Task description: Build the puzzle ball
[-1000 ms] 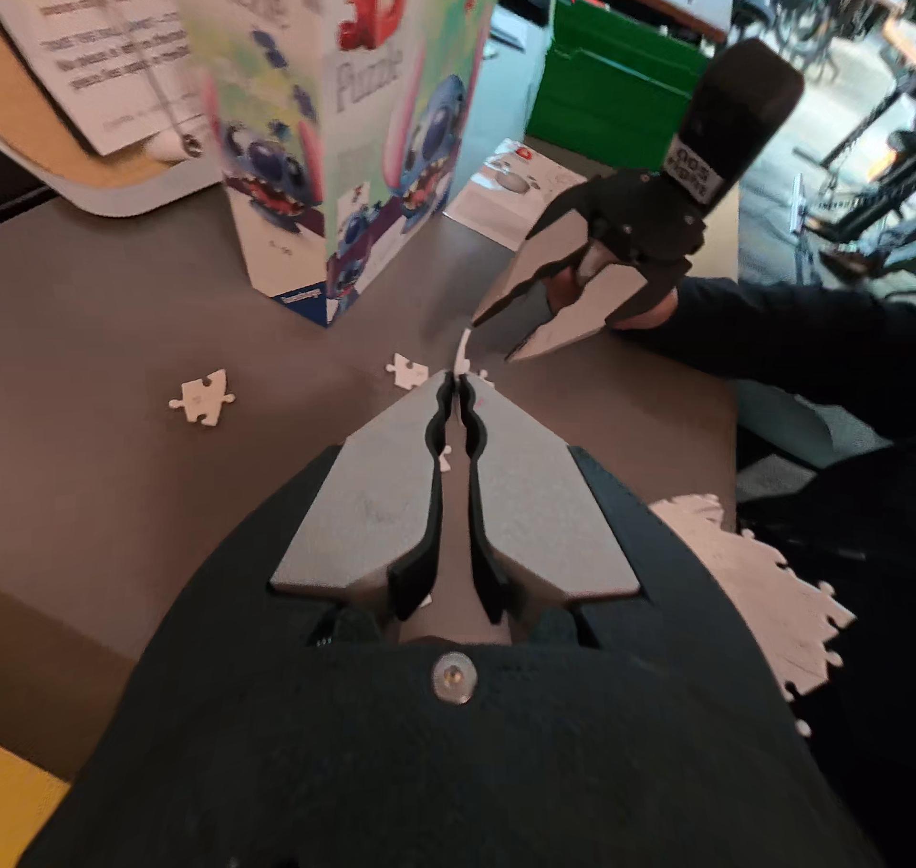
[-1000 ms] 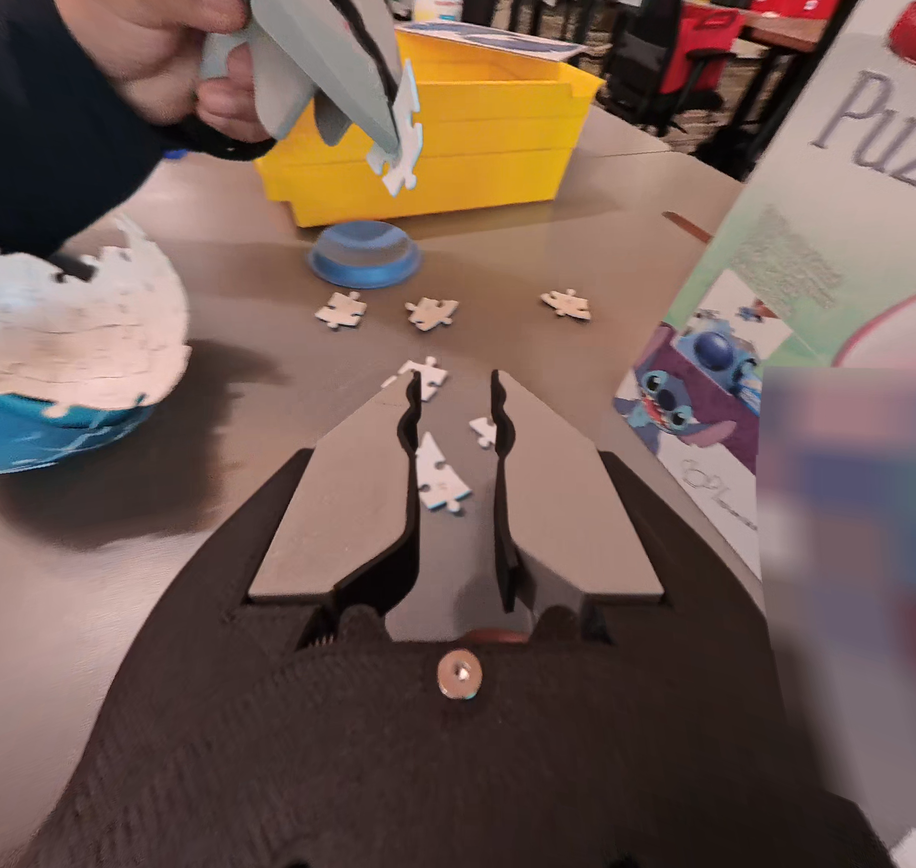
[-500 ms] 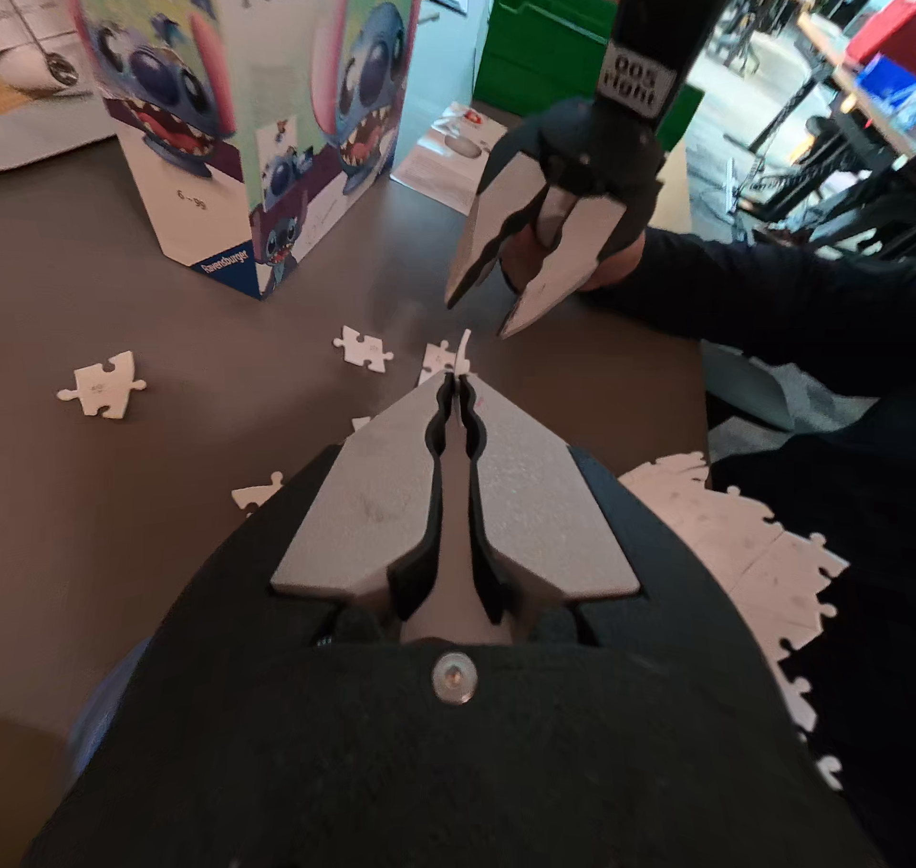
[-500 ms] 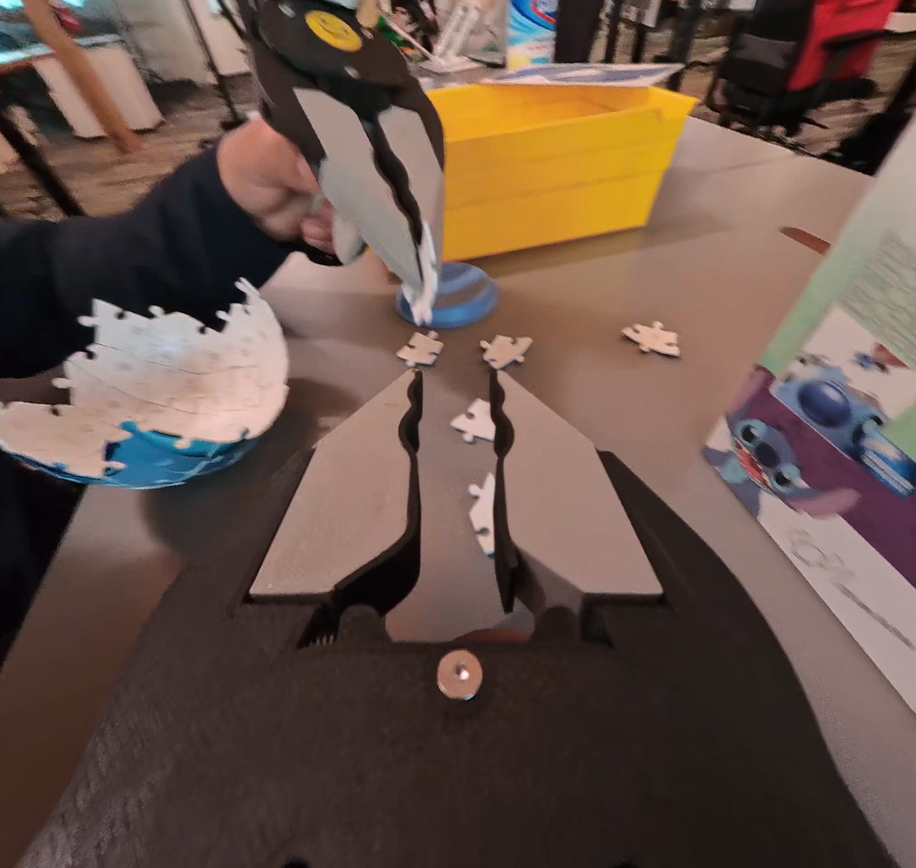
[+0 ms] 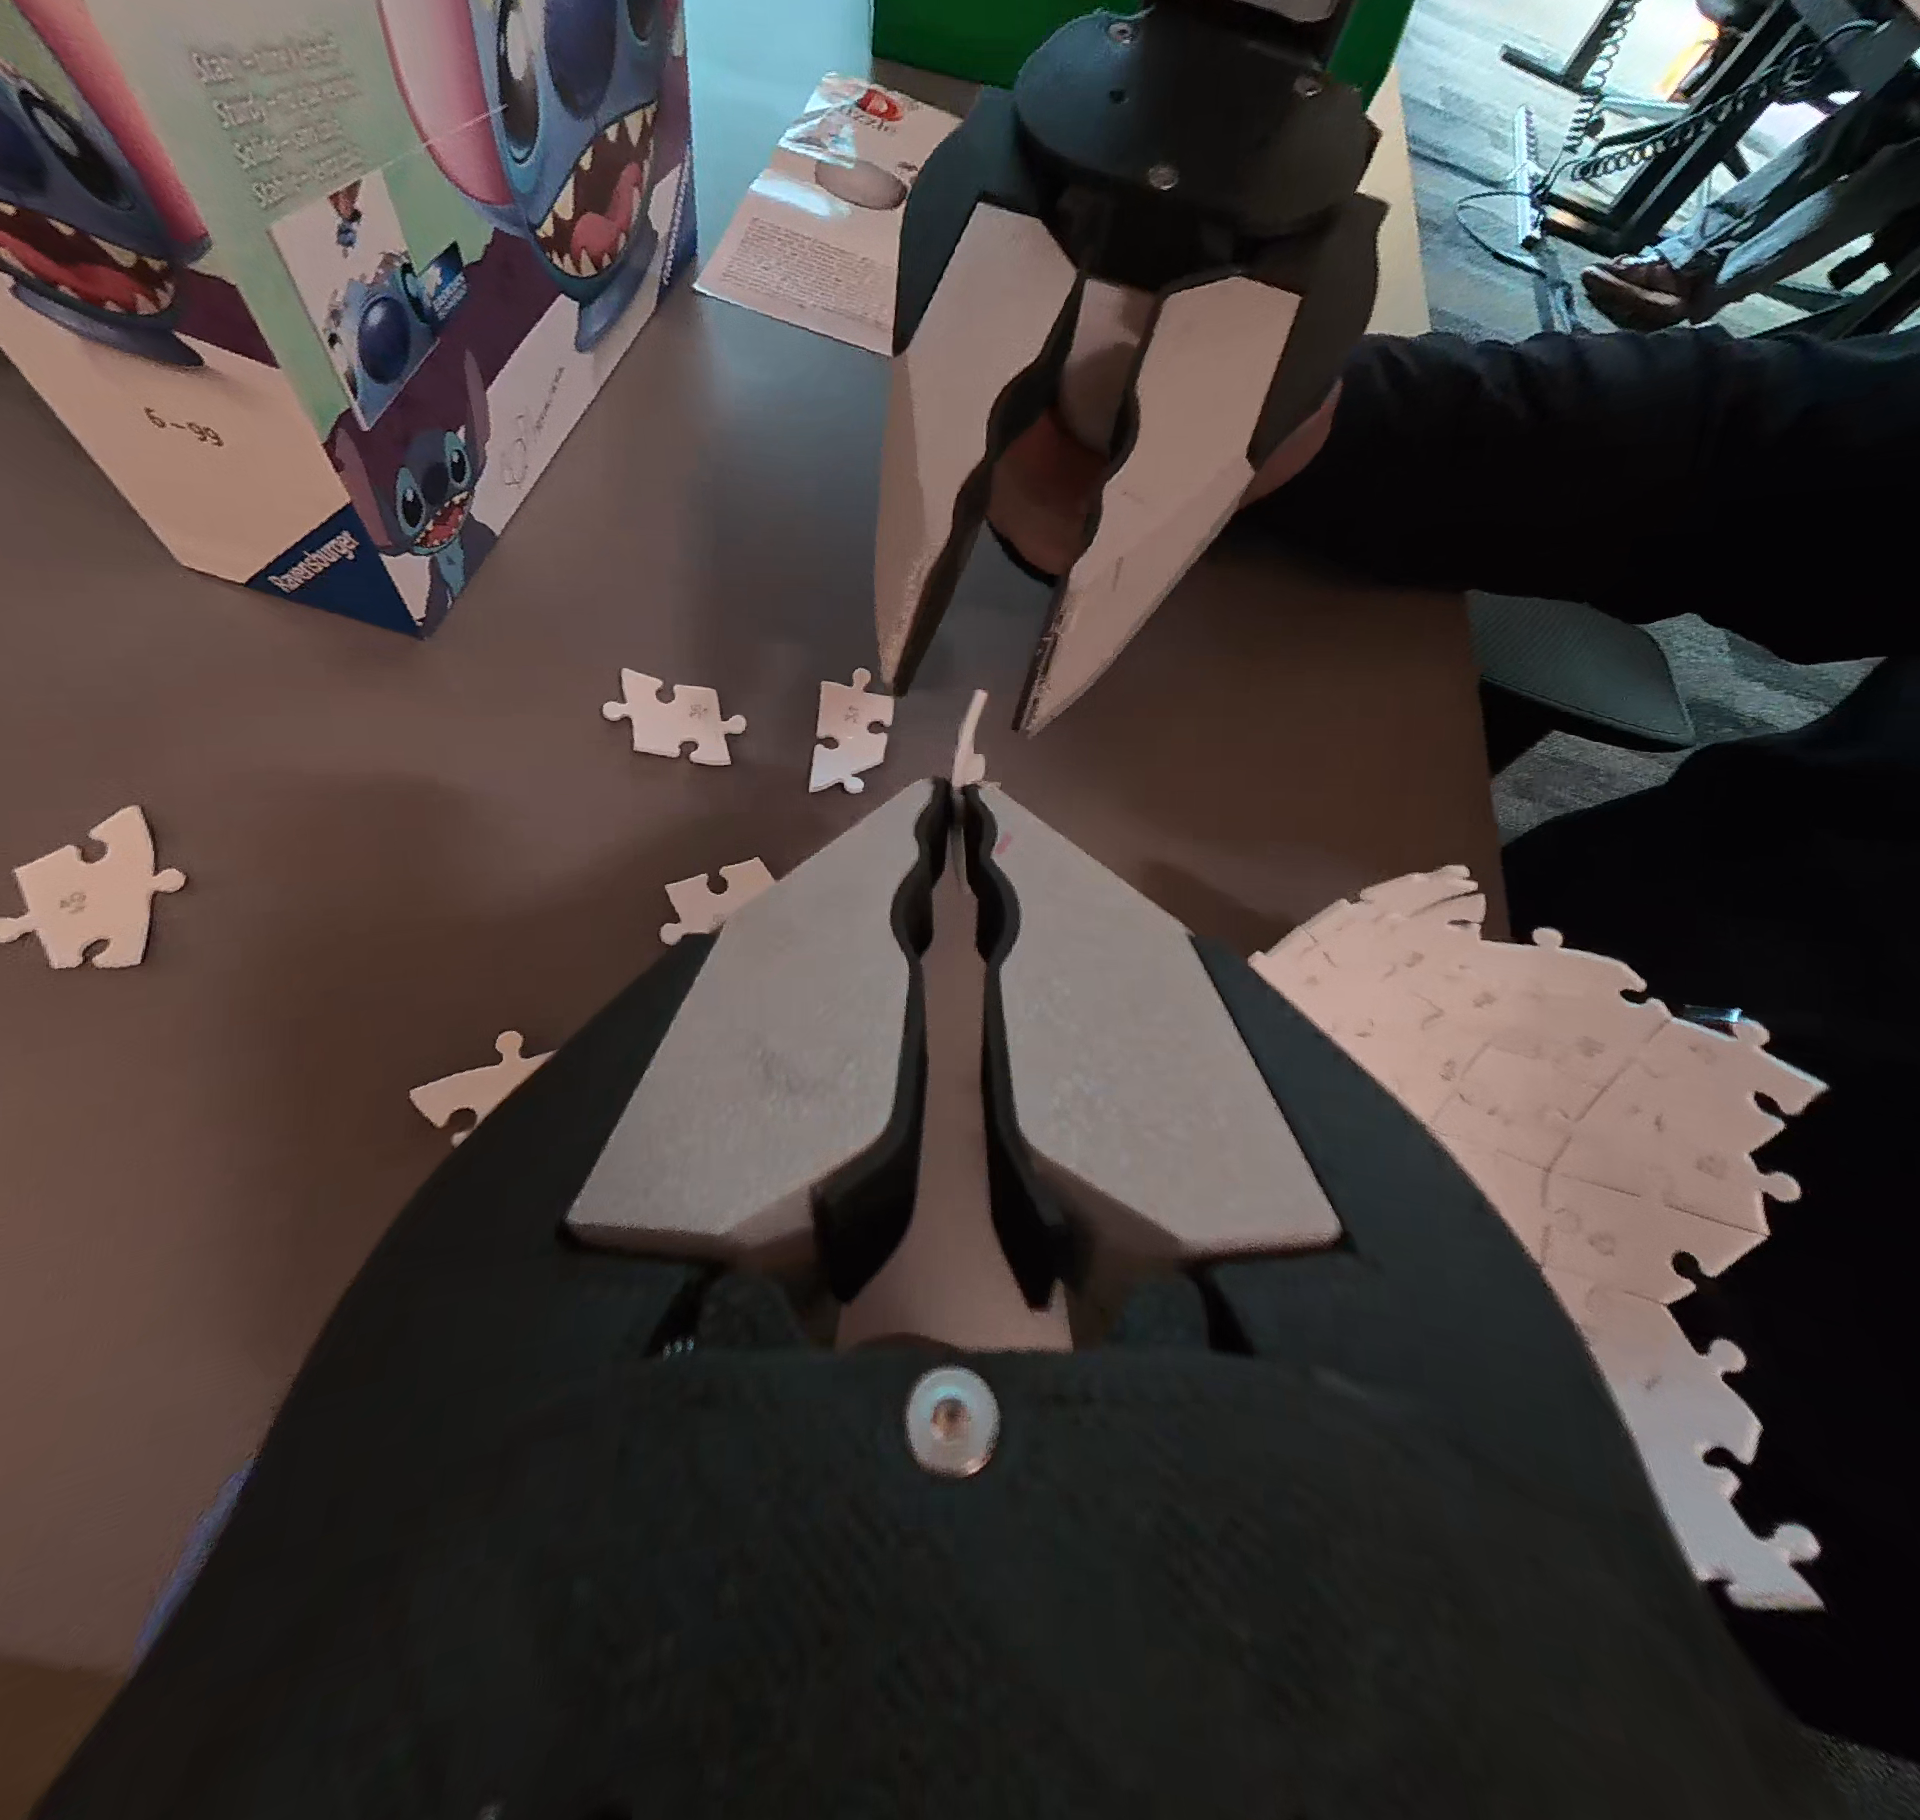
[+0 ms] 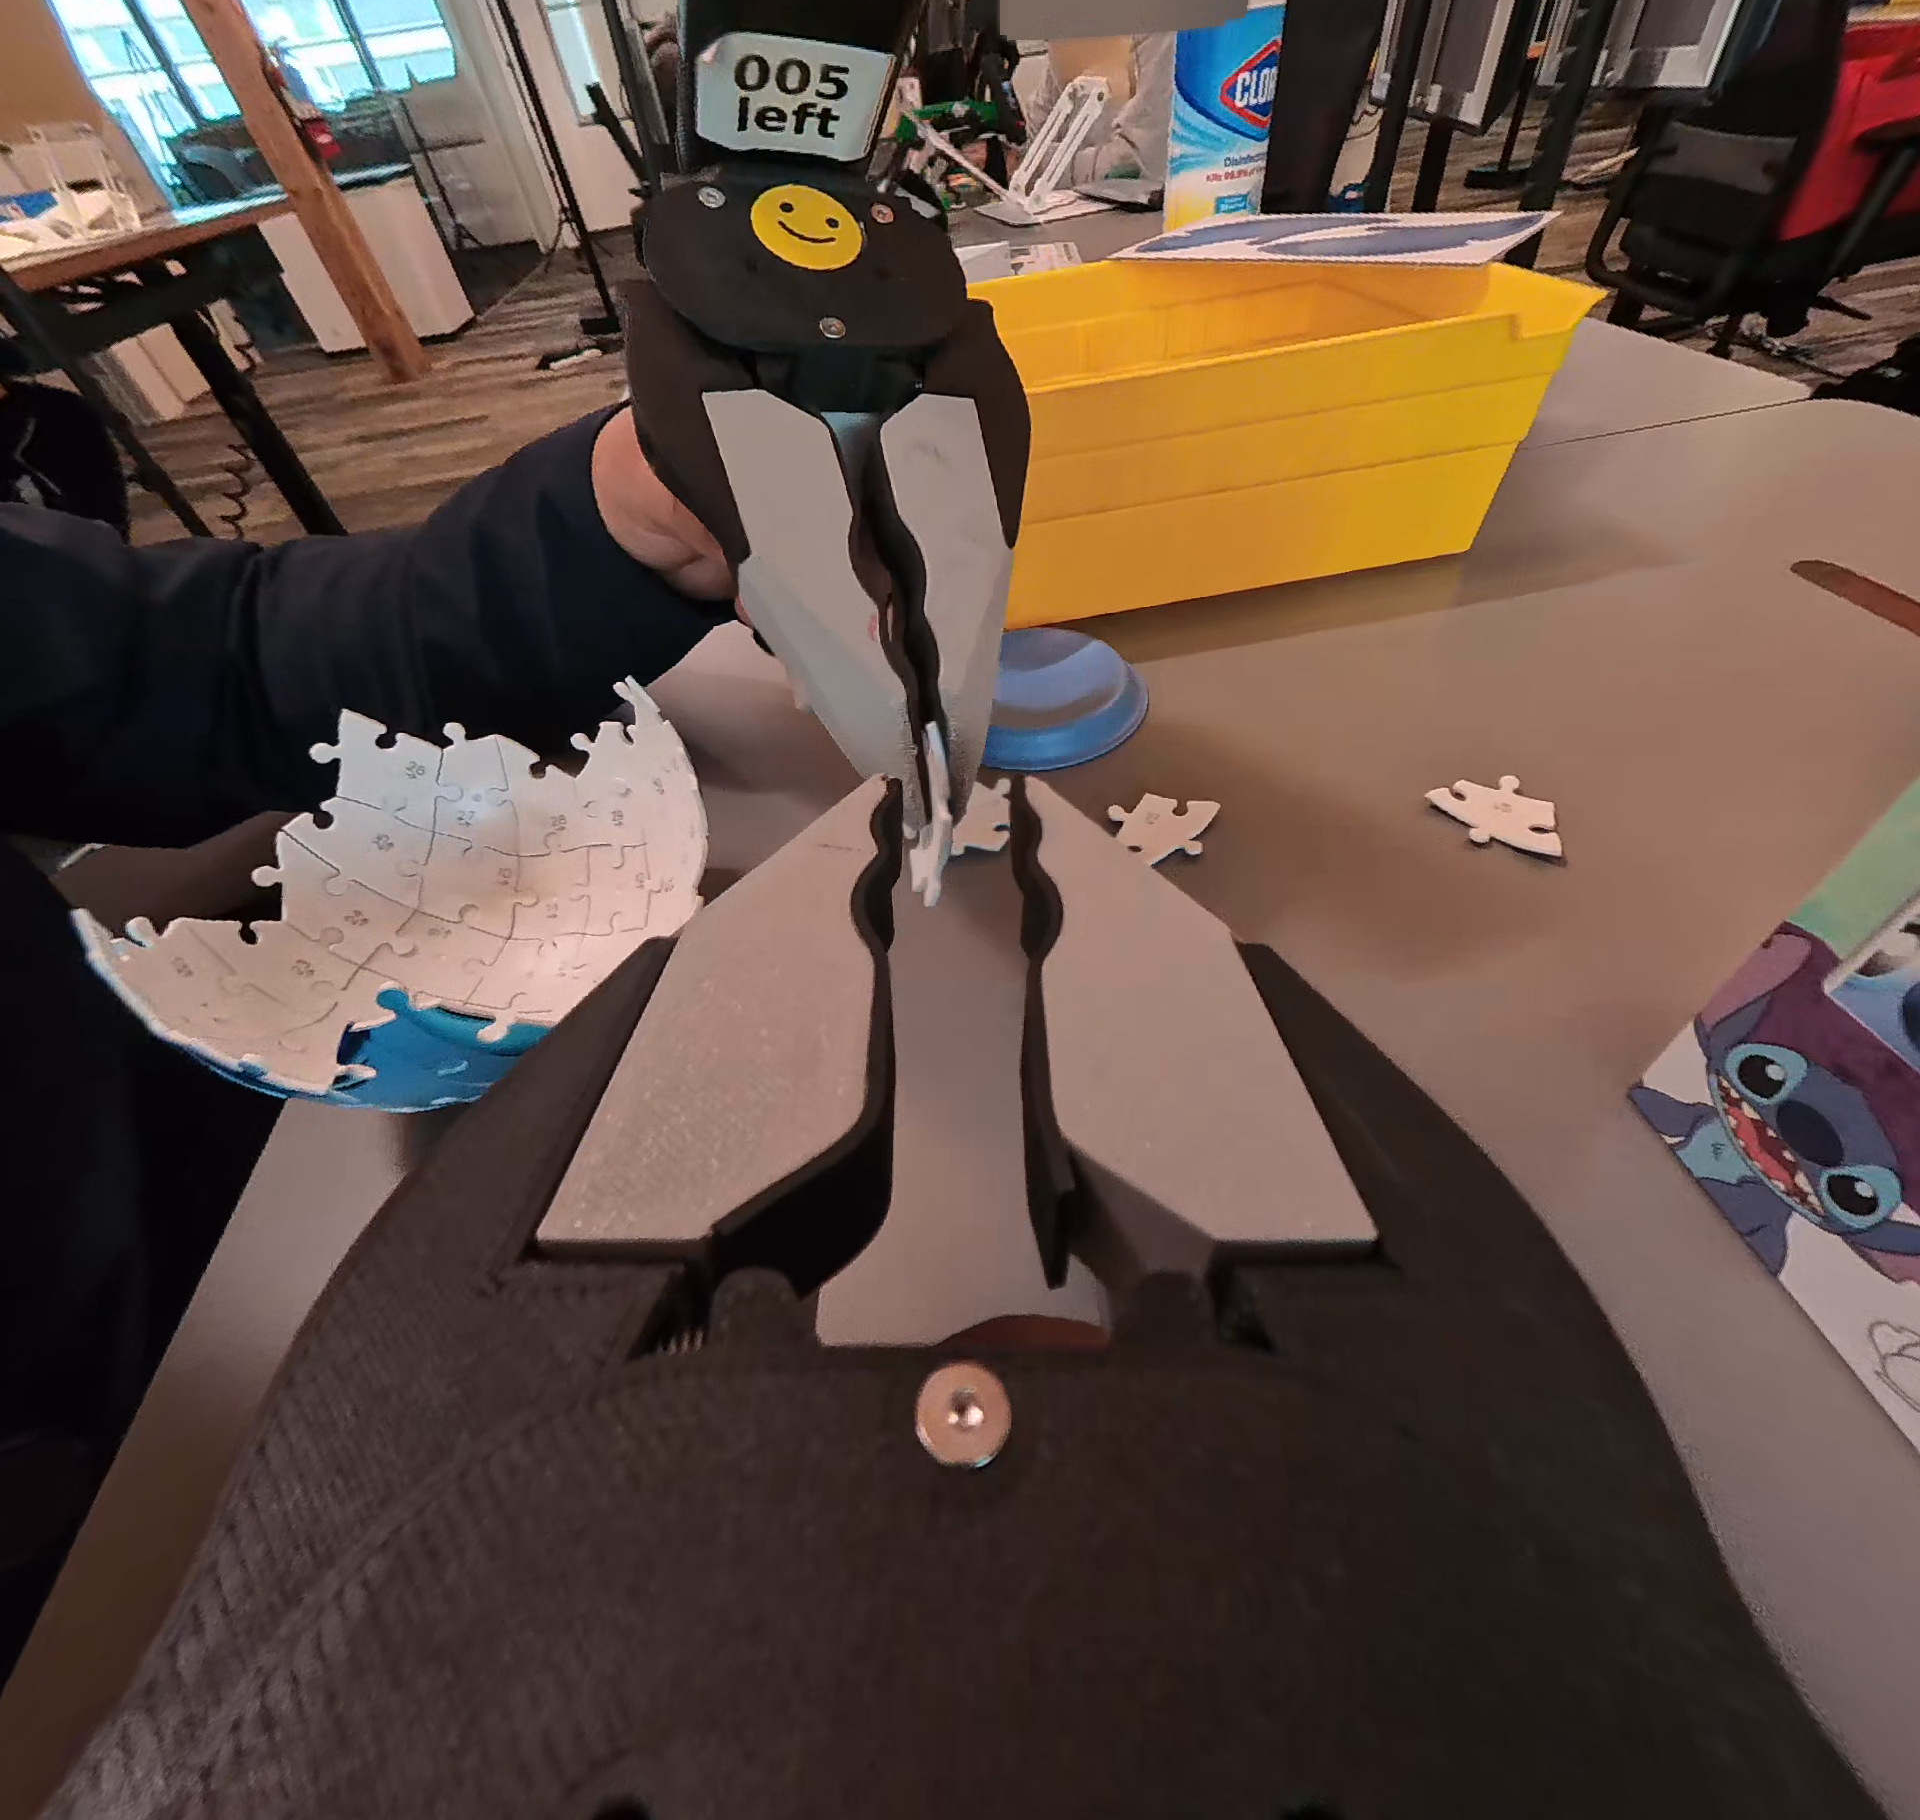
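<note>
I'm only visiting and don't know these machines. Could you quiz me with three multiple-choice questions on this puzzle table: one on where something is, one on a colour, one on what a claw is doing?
1. Where does the half-built puzzle ball sit in the right wrist view?
A. Left of the two claws
B. Inside the yellow bin
C. On top of the puzzle box

2. What colour is the round stand in front of the yellow bin?
A. Red
B. Blue
C. Green

3. What is the left claw doing?
A. Open, empty
B. Gripping the puzzle box
C. Shut on a white puzzle piece

Answers: 1 A, the white shell lies at the left. 2 B, the disc is blue. 3 C, the piece sticks out of its tips, while the right claw stands open.
</note>
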Action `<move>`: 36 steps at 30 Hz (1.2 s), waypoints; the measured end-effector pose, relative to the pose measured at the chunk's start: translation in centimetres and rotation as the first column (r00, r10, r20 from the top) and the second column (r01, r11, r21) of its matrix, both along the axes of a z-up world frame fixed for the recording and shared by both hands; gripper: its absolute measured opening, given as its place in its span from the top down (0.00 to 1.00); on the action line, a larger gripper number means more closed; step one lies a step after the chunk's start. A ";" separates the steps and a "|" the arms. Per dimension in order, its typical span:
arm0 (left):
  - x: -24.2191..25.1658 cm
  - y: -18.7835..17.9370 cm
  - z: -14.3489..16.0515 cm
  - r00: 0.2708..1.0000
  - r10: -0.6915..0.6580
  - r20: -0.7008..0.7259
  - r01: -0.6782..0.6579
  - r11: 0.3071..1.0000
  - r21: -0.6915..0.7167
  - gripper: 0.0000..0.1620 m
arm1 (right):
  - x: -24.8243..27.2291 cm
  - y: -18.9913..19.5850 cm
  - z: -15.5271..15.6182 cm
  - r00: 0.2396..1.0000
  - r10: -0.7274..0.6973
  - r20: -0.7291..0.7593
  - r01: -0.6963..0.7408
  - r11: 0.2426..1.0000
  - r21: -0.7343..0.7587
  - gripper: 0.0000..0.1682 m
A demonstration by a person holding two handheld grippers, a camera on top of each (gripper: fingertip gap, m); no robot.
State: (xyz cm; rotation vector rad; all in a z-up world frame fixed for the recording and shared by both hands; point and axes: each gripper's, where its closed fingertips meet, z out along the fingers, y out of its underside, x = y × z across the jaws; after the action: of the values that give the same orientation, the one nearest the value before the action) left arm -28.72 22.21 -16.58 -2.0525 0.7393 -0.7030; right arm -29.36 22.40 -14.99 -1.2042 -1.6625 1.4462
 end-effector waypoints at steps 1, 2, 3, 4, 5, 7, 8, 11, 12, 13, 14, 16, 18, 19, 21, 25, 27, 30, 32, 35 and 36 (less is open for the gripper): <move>0.0 0.0 -0.1 1.000 0.000 -0.008 0.000 1.000 -0.001 1.00 | 0.0 -0.2 -0.1 1.000 0.009 0.002 -0.009 1.000 -0.002 0.90; 0.0 -0.1 0.0 1.000 -0.001 -0.010 0.001 1.000 0.005 1.00 | 0.0 -0.3 -0.1 1.000 0.016 0.006 -0.016 1.000 -0.003 0.91; 0.2 -0.2 0.0 1.000 -0.009 -0.007 0.009 1.000 0.005 1.00 | -0.1 -0.4 -0.1 1.000 0.018 0.005 -0.018 1.000 -0.002 0.93; 0.3 -0.3 0.1 1.000 -0.016 -0.005 0.016 1.000 0.003 1.00 | -0.1 -0.6 -0.1 1.000 0.028 0.002 -0.028 1.000 -0.005 0.97; 0.3 -0.3 0.1 1.000 -0.014 -0.007 0.014 1.000 0.006 1.00 | -0.1 -0.8 -0.1 0.999 0.041 0.002 -0.041 0.999 -0.009 1.00; 0.3 -0.3 0.1 1.000 -0.015 -0.016 0.016 1.000 0.011 1.00 | -0.2 -1.0 -0.1 0.999 0.048 0.006 -0.048 0.999 -0.014 1.00; 0.3 -0.4 0.1 1.000 -0.016 -0.025 0.016 1.000 0.015 1.00 | -0.2 -1.1 -0.1 0.998 0.054 0.009 -0.054 0.998 -0.012 0.99; 0.3 -0.4 0.0 0.999 -0.014 -0.046 0.015 1.000 0.022 1.00 | -0.2 -1.0 -0.2 0.999 0.040 0.008 -0.040 0.999 0.020 1.00; 0.3 -0.4 0.0 0.999 -0.011 -0.046 0.012 1.000 0.021 1.00 | -0.2 -1.0 -0.2 0.999 0.037 0.009 -0.037 0.999 0.025 1.00; 0.3 -0.4 0.0 0.999 -0.010 -0.044 0.011 1.000 0.016 1.00 | -0.3 -1.0 -0.2 0.999 0.035 0.010 -0.035 0.999 0.026 1.00; 0.2 -0.4 -0.1 0.999 -0.008 -0.040 0.008 1.000 0.012 1.00 | -0.3 -1.0 -0.2 0.999 0.033 0.009 -0.033 0.999 0.025 1.00; 0.1 -0.4 -0.1 1.000 -0.008 -0.027 0.008 1.000 -0.002 1.00 | -0.4 -1.0 -0.2 0.999 0.037 0.010 -0.037 0.999 0.015 1.00; 0.0 -0.4 -0.1 1.000 -0.004 -0.029 0.004 1.000 -0.004 1.00 | -0.4 -1.1 -0.2 0.999 0.041 0.010 -0.041 0.999 0.000 0.99; 0.0 -0.4 -0.1 0.999 -0.005 -0.033 0.005 1.000 -0.004 1.00 | -0.4 -1.1 -0.1 0.999 0.042 0.011 -0.042 0.999 -0.001 0.99; 0.2 -0.5 -0.2 0.999 -0.012 -0.036 0.012 1.000 -0.007 1.00 | -0.4 -1.1 -0.2 0.999 0.038 0.013 -0.039 0.999 0.011 1.00; 0.2 -0.5 -0.4 0.999 -0.007 -0.054 0.007 1.000 -0.011 0.99 | -0.5 -1.1 -0.4 0.999 0.031 0.025 -0.031 0.999 0.026 1.00; 0.2 -0.5 -0.5 0.999 -0.006 -0.046 0.005 1.000 -0.019 0.99 | -0.5 -1.1 -0.5 0.999 0.031 0.029 -0.031 0.999 0.023 1.00; 0.0 -0.4 -0.5 0.999 0.007 -0.033 -0.008 0.999 -0.032 0.97 | -0.5 -1.0 -0.5 0.999 0.024 0.033 -0.025 0.999 0.029 1.00; -0.3 -0.2 -0.7 0.999 0.025 -0.033 -0.027 0.999 -0.043 0.94 | -0.5 -0.9 -0.5 0.999 0.016 0.037 -0.017 0.999 0.037 1.00; -0.8 -0.2 -0.9 0.999 0.049 -0.016 -0.050 0.996 -0.077 0.87 | -0.5 -0.7 -0.6 0.999 0.005 0.045 -0.007 0.999 0.039 1.00; -1.0 -0.1 -0.8 0.998 0.056 0.000 -0.056 0.995 -0.087 0.86 | -0.4 -0.7 -0.7 0.999 0.007 0.049 -0.008 0.999 0.033 1.00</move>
State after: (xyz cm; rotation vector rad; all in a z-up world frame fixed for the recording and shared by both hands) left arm -29.68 22.08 -17.38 -2.1426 0.6573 -0.7166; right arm -29.81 21.74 -15.65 -1.2251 -1.7190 1.3980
